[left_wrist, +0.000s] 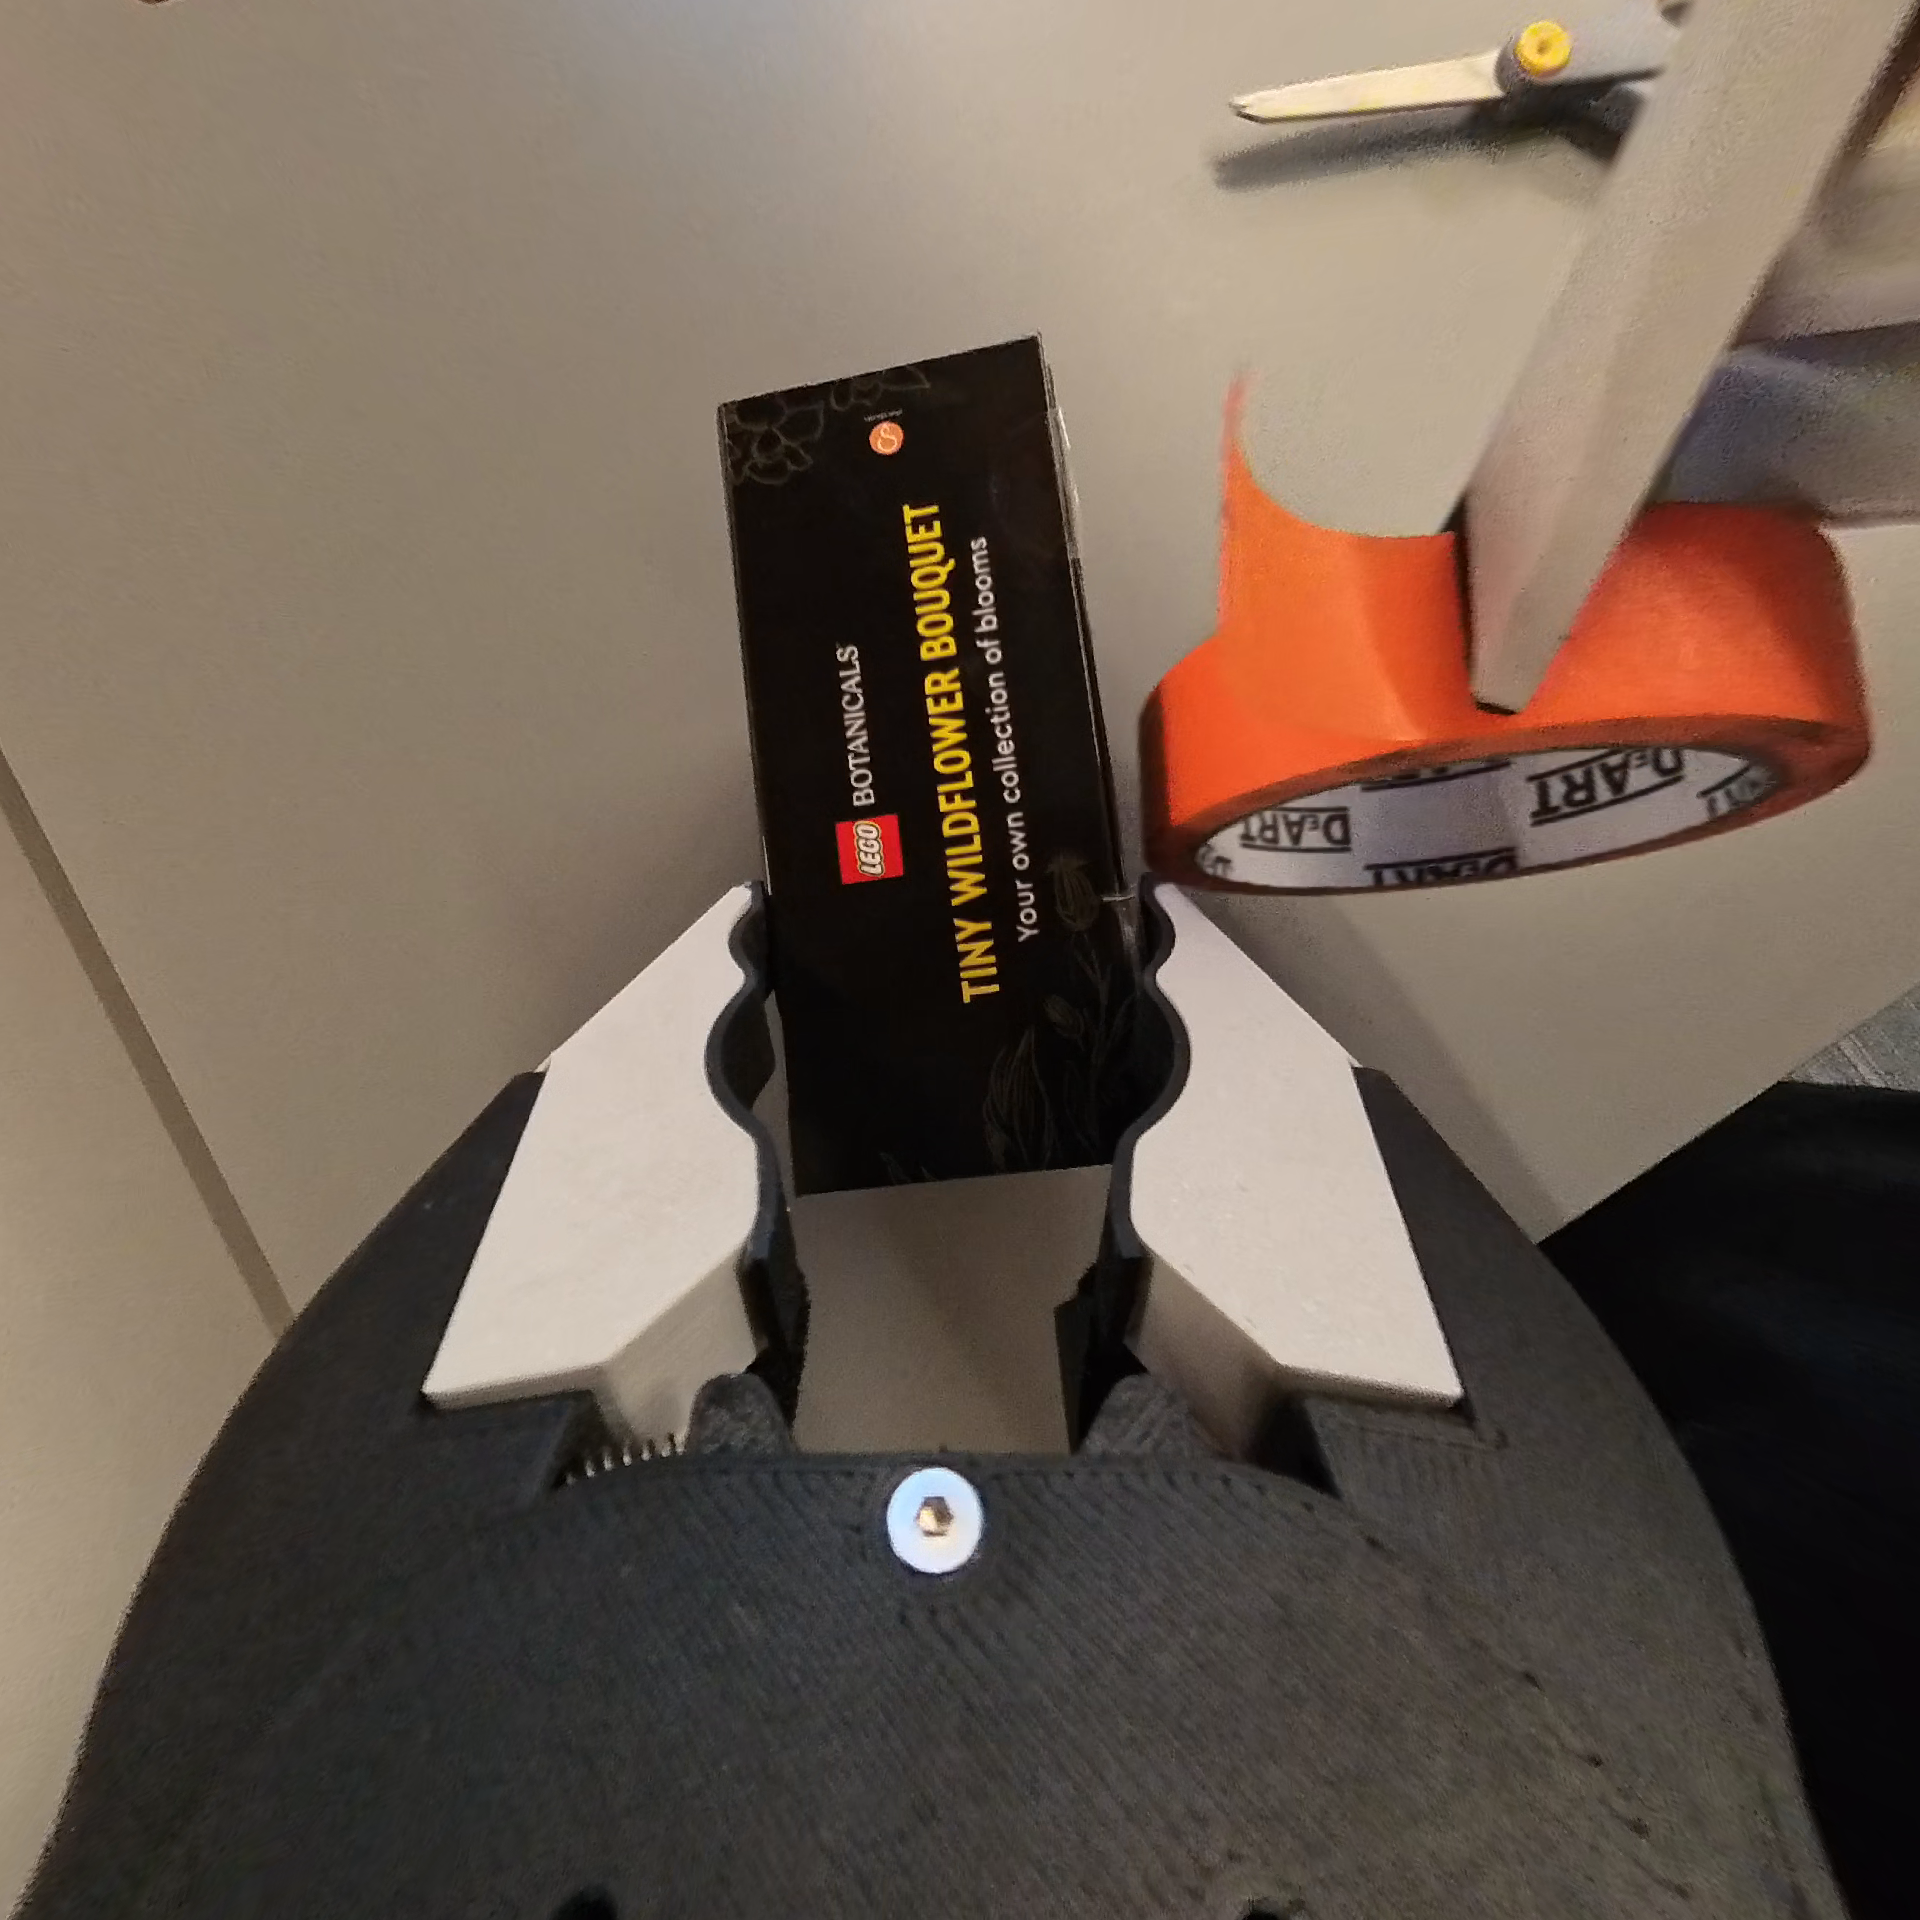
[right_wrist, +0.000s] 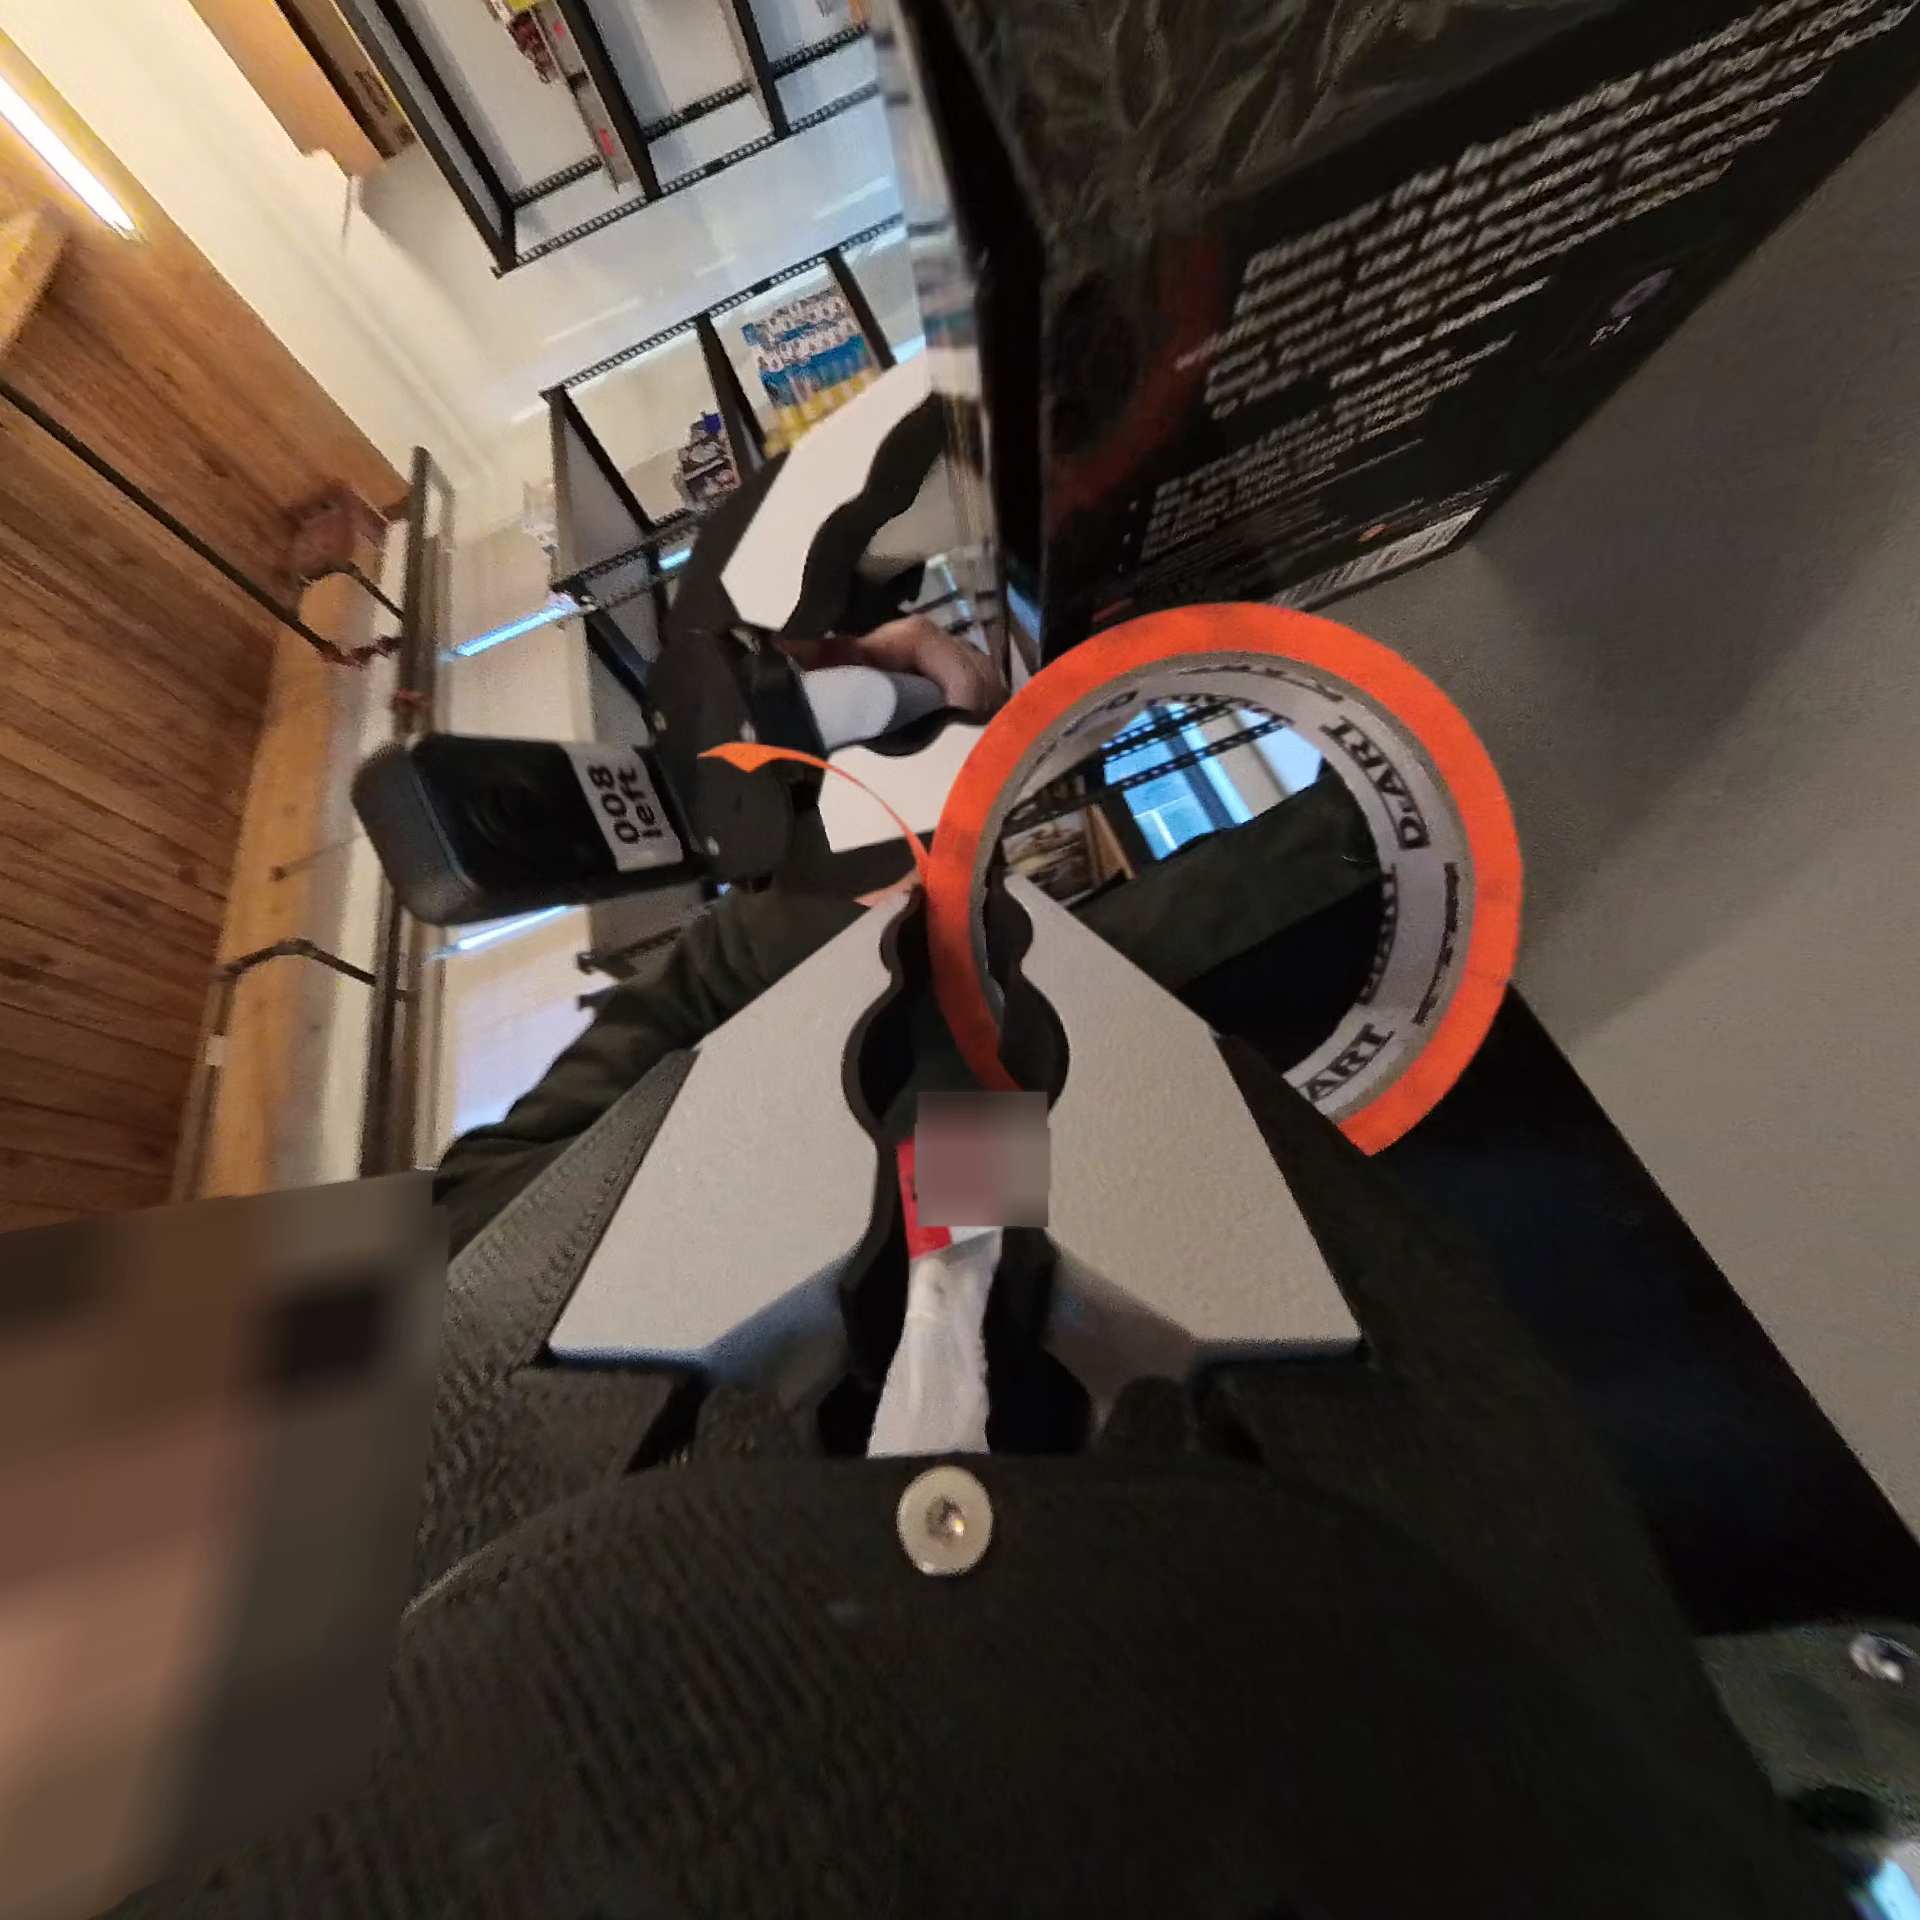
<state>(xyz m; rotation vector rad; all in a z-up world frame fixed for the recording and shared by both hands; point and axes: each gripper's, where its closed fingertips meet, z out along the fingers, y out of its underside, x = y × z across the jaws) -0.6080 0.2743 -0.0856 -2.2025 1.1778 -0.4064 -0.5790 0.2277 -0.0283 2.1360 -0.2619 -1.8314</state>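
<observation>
In the left wrist view the left gripper (left_wrist: 951, 914), two pale grey fingers with black wavy pads, is clenched on a tall black cardboard box with printed lettering (left_wrist: 914, 748) at frame centre; each pad presses a side of the box, whose lower end hangs in the gap above the pale grey tabletop (left_wrist: 416, 416). The box's far end looks to be near or on the table, though contact is hard to judge. Right of it, a roll of orange masking tape with a white printed core (left_wrist: 1621, 644) hangs in the air, blurred, with a loose end curling up at its left. One grey finger of the right gripper (left_wrist: 1579, 488) crosses its outer face; the other is hidden. At the upper right lies a pair of scissors with grey blades and a yellow pivot (left_wrist: 1434, 78), handles cut off by that finger.

In the right wrist view the right gripper (right_wrist: 961, 904) grasps the roll's wall (right_wrist: 1455, 790), one finger inside the ring and one outside. The box (right_wrist: 1299, 312) fills the upper right, smeared, and the left gripper (right_wrist: 883, 499) shows beyond it, partly hidden
</observation>
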